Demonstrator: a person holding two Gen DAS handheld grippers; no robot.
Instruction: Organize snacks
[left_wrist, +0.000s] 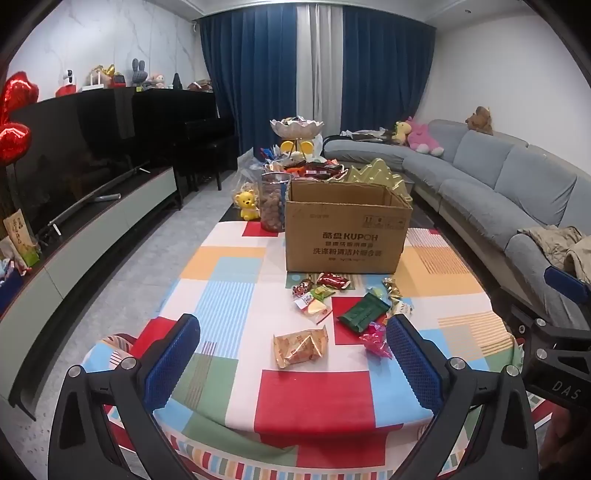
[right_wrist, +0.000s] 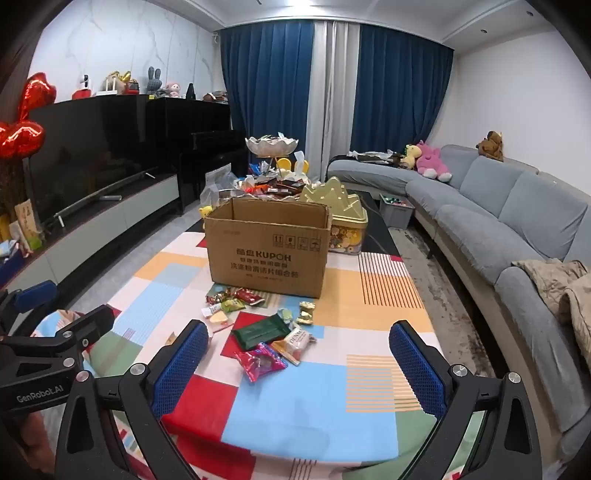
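Two grippers, both mine to steer, both empty. My left gripper (left_wrist: 293, 354) hangs over the near end of the table (left_wrist: 314, 398) with its blue fingers (left_wrist: 171, 360) spread wide apart, nothing between them. My right gripper (right_wrist: 299, 360) hangs just beside it, fingers (right_wrist: 415, 363) equally far apart, gripping nothing.

Table covering: a checked cloth in red, blue, green, orange and white.

Item one: a cardboard box (left_wrist: 347, 236), open at the top, standing mid-table beyond the loose snacks. I cannot tell what lies inside.

Item two: the snacks, scattered on the cloth between the box and my grippers.
- an orange-and-white packet (left_wrist: 300, 349), nearest the left gripper, apart from the rest
- a dark green packet (left_wrist: 364, 313), flat on a red square
- a pink foil packet (left_wrist: 376, 339), just beside the green one, near the left gripper's right finger
- a white packet (right_wrist: 301, 338) beside the green one, seen from the right wrist
- a gold-wrapped sweet (right_wrist: 306, 312) near the box front
- a cluster of small red, green and yellow wrappers (left_wrist: 317, 290) close under the box front

Behind the box: a gold tin (right_wrist: 341, 212), a heap of further snacks, and a tiered dish (left_wrist: 296, 127) above them.

Surroundings: a grey sofa (left_wrist: 491, 192) to the right, a dark television (left_wrist: 77, 155) to the left.
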